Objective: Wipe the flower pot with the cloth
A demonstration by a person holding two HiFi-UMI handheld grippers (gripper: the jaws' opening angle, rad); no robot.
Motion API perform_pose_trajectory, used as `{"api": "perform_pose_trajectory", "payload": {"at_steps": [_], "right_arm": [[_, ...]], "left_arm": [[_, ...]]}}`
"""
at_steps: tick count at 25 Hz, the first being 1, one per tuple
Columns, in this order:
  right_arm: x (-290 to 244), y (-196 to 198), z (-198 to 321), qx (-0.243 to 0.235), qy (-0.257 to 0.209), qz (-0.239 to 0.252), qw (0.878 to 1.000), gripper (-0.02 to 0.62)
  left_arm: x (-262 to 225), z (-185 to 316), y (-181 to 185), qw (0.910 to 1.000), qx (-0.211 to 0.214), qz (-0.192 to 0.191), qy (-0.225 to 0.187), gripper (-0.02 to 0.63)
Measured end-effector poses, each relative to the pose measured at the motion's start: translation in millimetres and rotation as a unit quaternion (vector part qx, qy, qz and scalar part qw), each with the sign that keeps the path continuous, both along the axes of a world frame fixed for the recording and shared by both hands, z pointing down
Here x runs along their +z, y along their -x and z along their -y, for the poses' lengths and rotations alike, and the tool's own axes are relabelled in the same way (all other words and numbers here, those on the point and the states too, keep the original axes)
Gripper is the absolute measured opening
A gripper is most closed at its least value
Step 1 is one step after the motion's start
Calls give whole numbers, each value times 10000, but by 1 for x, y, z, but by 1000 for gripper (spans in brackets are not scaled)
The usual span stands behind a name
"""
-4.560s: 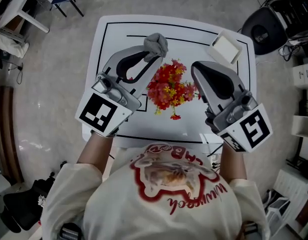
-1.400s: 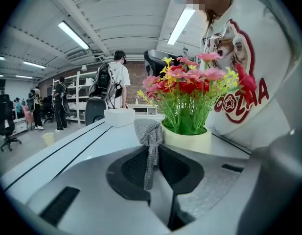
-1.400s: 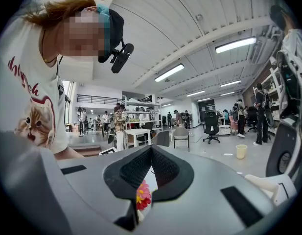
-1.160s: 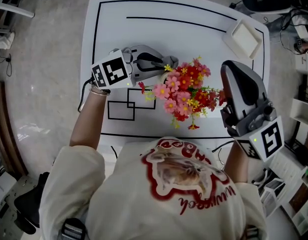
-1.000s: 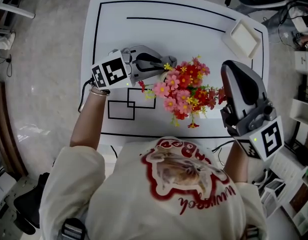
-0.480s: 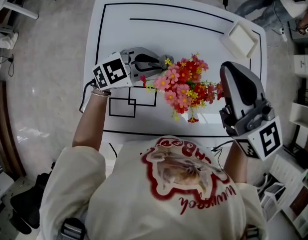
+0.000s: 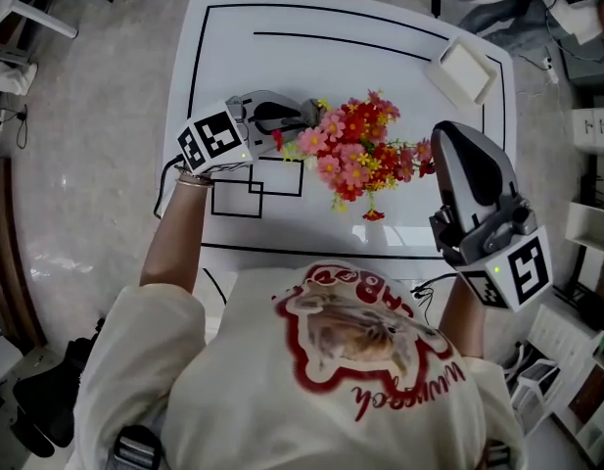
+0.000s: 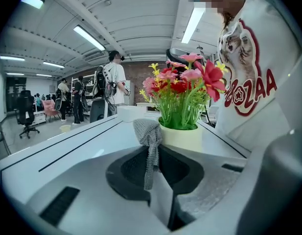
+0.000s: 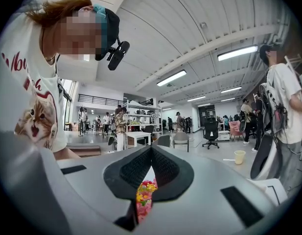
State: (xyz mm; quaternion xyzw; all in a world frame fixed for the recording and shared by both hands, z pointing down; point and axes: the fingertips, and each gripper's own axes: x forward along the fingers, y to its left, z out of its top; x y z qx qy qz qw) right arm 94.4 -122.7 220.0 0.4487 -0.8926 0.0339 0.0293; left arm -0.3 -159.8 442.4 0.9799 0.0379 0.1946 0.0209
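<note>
A cream flower pot [image 8: 184, 137] with red, pink and yellow flowers [image 7: 355, 153] stands mid-table; in the head view the blooms hide the pot. My left gripper [image 7: 303, 117] lies low at the pot's left side, shut on a grey knitted cloth [image 8: 149, 132]. The cloth bunches at the jaw tips and hangs down between them, right in front of the pot wall. My right gripper [image 7: 446, 137] hovers to the right of the flowers, shut and empty. Flowers [image 9: 145, 192] show below its closed jaws in the right gripper view.
The white table [image 7: 341, 67] carries black outline markings and two drawn rectangles [image 7: 251, 189] near the left hand. A small white tray [image 7: 463, 70] sits at the far right corner. People, chairs and desks stand in the room beyond.
Since the oldest frame the left gripper came down with the cloth from behind the flowers to the pot's left side. Over the last second it has rolled slightly; the right gripper has drifted a little.
</note>
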Motion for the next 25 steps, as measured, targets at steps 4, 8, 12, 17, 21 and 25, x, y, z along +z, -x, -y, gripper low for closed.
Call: {"api": "perform_pose_trajectory", "payload": {"at_steps": [4,8,12,17,21,25], "right_arm": [[1,-1,-10,-25,14,7,10000,-2],[1,-1,-15,-53,-12,34,10000,-2],[3,-1,-21,-89,-16,55,9999,-2],[6,0,-30,-144,-3,127,9998,0],[7,1,-37,-188,-8,176,9997,-2],[8,1,-45,-243,-12,217,9995,-2]], "left_arm": [[0,-3,3,9999,-135,-1,-7,61],[2,-5,6,9996,-294,20,6,61],[1,-8,10,9988,-469,49,-93,61],[1,-14,15,9973,-721,53,-128,61],[1,-20,19,9954,-936,86,-177,61],[2,-23,21,9934,-1122,154,-193,61]]}}
